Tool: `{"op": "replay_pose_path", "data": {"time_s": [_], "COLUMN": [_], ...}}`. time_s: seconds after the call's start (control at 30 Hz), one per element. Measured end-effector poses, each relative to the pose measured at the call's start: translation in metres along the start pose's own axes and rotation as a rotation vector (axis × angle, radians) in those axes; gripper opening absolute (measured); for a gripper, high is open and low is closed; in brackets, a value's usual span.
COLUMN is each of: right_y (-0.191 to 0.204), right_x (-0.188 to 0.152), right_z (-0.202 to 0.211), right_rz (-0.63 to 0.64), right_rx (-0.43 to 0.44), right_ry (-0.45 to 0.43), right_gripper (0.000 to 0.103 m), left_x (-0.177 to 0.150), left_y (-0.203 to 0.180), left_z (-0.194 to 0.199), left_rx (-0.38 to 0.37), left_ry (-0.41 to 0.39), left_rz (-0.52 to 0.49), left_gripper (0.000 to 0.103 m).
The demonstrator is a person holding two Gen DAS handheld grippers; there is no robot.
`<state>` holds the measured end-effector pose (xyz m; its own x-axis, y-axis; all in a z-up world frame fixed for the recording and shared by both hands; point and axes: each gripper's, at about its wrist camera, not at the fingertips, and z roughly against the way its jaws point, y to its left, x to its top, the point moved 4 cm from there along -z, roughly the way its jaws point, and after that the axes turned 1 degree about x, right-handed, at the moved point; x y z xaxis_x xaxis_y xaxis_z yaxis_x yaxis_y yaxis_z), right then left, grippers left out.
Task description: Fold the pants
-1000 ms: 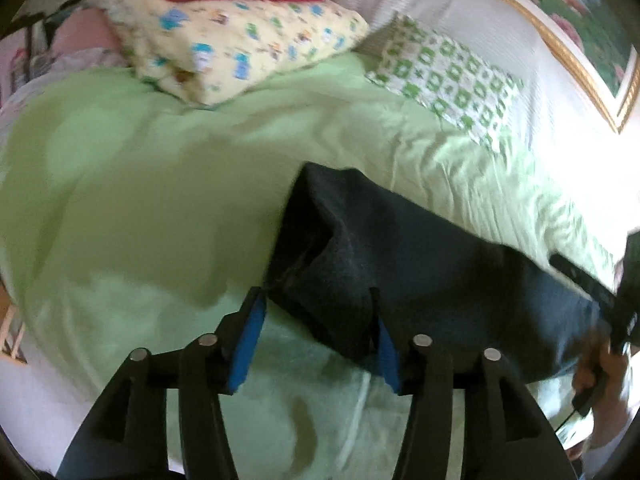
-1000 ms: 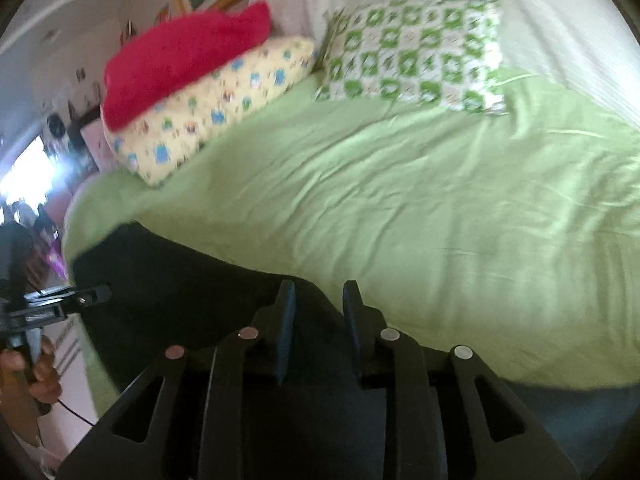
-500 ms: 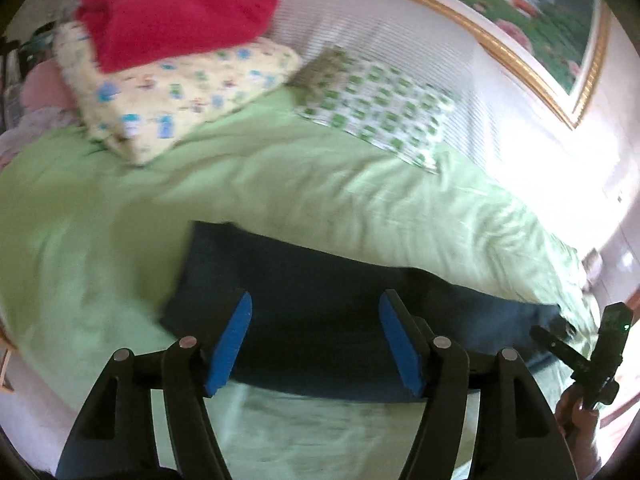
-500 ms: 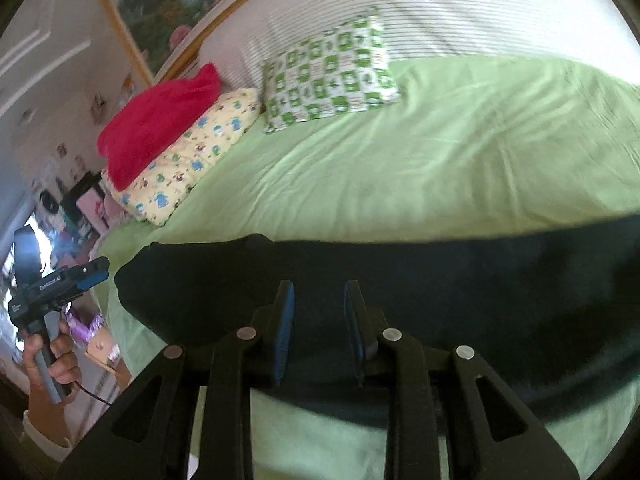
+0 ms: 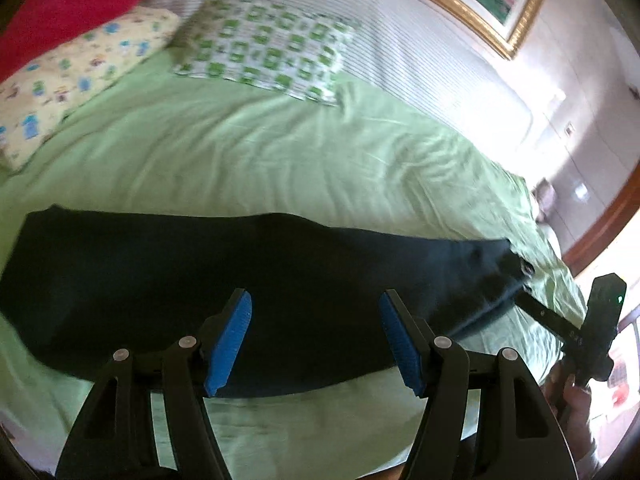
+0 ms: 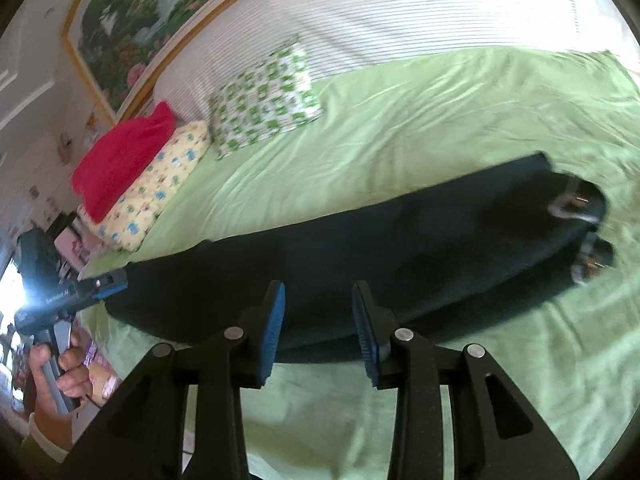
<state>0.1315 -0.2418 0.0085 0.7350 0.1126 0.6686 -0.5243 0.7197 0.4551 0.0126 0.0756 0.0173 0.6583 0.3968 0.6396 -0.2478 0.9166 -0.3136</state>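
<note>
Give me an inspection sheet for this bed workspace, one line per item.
Surface: light green bedsheet, lightly wrinkled.
Job's things: dark navy pants laid out in a long flat strip across the sheet.
Clutter: green-and-white checked pillow, yellow cartoon-print pillow, red blanket on top of it.
Grippers: left gripper open, holding nothing; right gripper open, holding nothing.
Cables: thin black cord under the person's left hand.
Surroundings: gold-framed landscape painting, white striped headboard.

The left gripper (image 5: 316, 336) fills the lower centre of its view with jaws spread wide, while the right gripper (image 6: 319, 330) sits lower centre in its view, jaws parted, holding nothing.
</note>
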Motion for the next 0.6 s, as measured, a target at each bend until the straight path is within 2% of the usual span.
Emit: {"op": "replay_pose_path", "data": {"time_s": [0.33,0.5,0.6], "right_y": [-0.058,-0.078,-0.089], "right_x": [0.010,0.013,0.014], "right_z": [0.034,0.041,0.041], "right_rz": [-0.121,-0.166,-0.197], "right_rx": [-0.096,-0.122,-0.126], "right_ry": [-0.065,-0.093,-0.098], "right_gripper": [0.037,0.045,0.045], "left_x": [0.006,0.016,0.022], "left_y": [-0.066,-0.094,-0.115], "left_z": [-0.029,-0.045,-0.060], "left_rx": [-0.087,-0.128,-0.146], "left_ry": [0.066,0.091,0.118], "left_rz": [-0.142,-0.212,-0.274], "left_gripper": [0.070,0.072,0.073]}}
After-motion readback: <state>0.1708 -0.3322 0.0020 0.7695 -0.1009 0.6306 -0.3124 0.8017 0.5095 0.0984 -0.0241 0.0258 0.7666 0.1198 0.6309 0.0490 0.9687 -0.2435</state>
